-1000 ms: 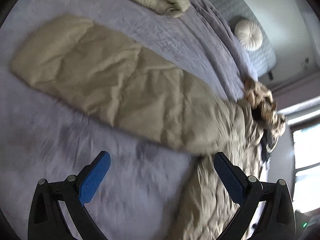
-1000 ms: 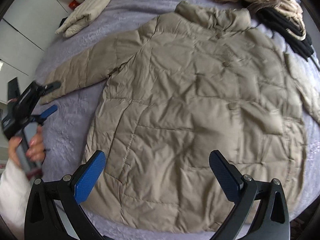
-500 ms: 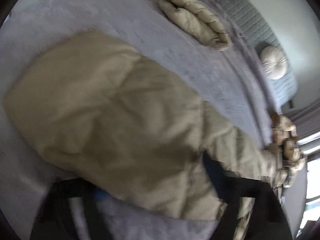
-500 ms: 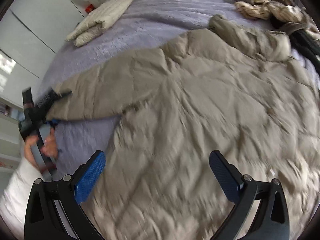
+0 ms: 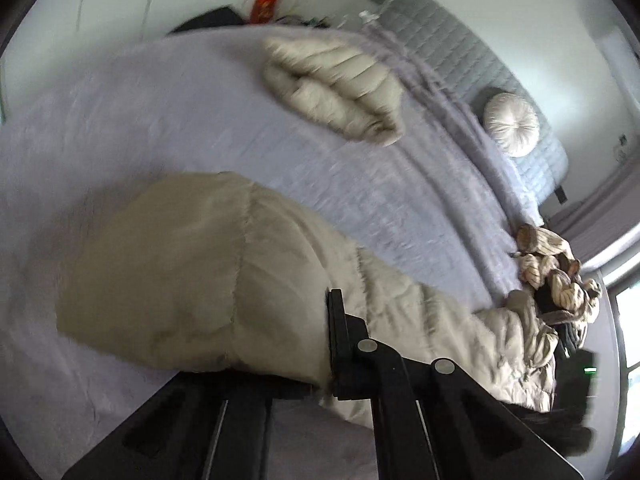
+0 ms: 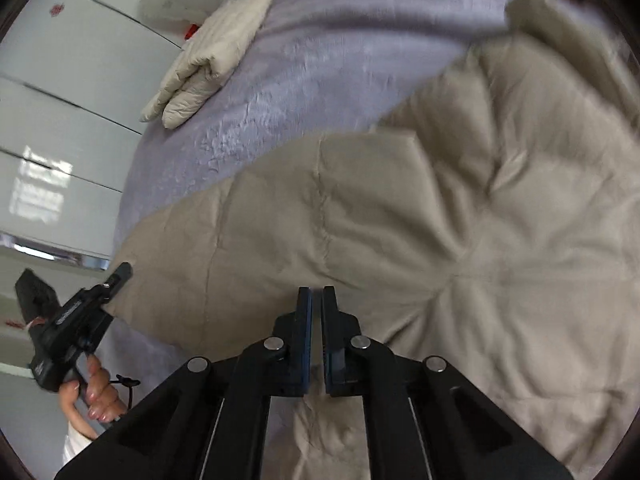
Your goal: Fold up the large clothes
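Both claws pinch the coat (image 6: 440, 220) (left on its sleeve)

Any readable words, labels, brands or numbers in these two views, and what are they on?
None can be read.
Red packet beyond the bed: print too blurred.
Red mark on the white cupboard door: too small to read.
White label on the left claw's body: blurred.

No text, label or number is legible; the small red packet (image 5: 266, 7) bears only blurred markings.
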